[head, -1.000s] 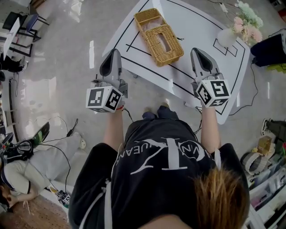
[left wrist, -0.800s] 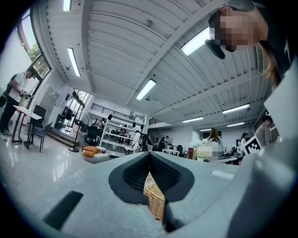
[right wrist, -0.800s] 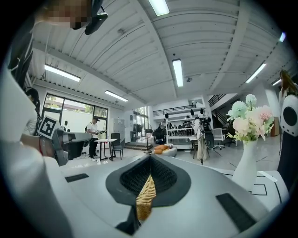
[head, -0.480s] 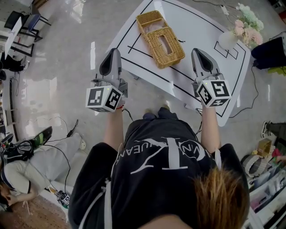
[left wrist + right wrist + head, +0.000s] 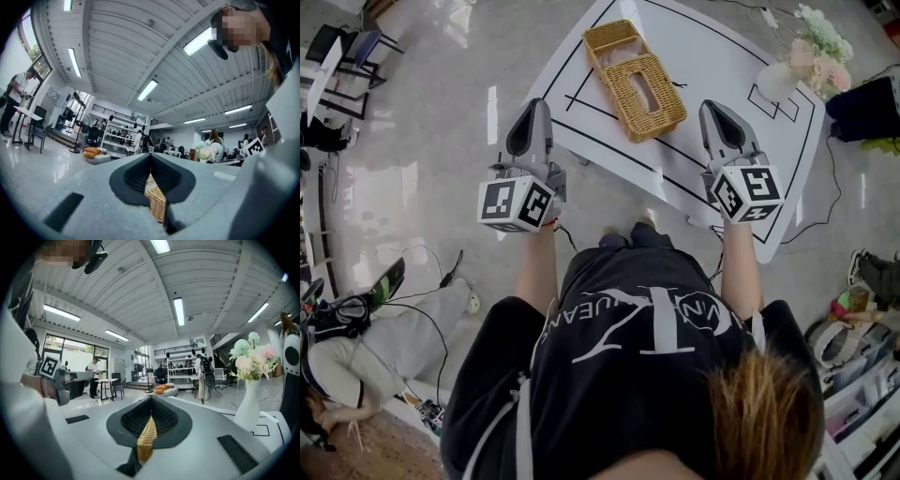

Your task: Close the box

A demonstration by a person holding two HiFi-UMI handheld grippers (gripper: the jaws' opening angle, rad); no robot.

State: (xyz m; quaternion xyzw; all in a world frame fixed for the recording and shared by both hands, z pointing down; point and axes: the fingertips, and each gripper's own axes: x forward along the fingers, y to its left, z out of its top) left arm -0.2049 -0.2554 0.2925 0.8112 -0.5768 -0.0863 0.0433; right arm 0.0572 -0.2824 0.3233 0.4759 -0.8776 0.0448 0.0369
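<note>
A wicker box (image 5: 645, 89) lies on the white table (image 5: 712, 56). Its slotted part faces up, and an open wicker half (image 5: 614, 37) adjoins it at the far end. My left gripper (image 5: 536, 111) hovers at the table's near left edge, short of the box, with its jaws together and nothing held. My right gripper (image 5: 713, 108) hangs over the table's near right part, to the right of the box, also shut and empty. In the left gripper view, the box (image 5: 157, 204) shows through the slit below the left gripper (image 5: 150, 155). The right gripper view shows the box (image 5: 146, 439) the same way below the right gripper (image 5: 151, 398).
A white vase of pink and white flowers (image 5: 811, 52) stands at the table's far right corner, also in the right gripper view (image 5: 251, 380). Black lines mark the tabletop. A dark bag (image 5: 867, 103) sits right of the table. A person (image 5: 337, 366) and cables are on the floor at left.
Almost nothing differs: both grippers stay shut and hover in the same places, with only a slight shift of the view.
</note>
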